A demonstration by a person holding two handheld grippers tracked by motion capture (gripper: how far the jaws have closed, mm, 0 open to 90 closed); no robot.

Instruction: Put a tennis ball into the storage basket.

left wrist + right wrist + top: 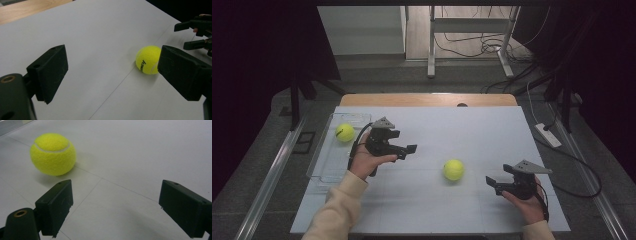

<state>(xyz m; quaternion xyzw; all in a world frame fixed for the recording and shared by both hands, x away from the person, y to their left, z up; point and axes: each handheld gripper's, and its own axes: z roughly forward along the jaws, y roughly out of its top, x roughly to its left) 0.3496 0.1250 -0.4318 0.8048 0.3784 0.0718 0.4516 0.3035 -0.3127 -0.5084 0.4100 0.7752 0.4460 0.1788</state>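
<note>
While both sit released, tennis ball [453,169] lies btwn left gripper [410,149] & right gripper [490,181], touching neither.

The tennis ball [53,153] wears fuzzy, matt yellow felt with a smooth pale seam. Matt black plastic forms the left gripper [110,72] and right gripper [117,207]. The table [472,130] carries a smooth, matt white sheet over a wooden top; the tray [324,167] is clear, glossy plastic.

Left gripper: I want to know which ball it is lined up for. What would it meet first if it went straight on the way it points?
Probably the tennis ball on the mat. The left gripper points toward it with jaws open and empty, though the ball sits right of centre.
</note>
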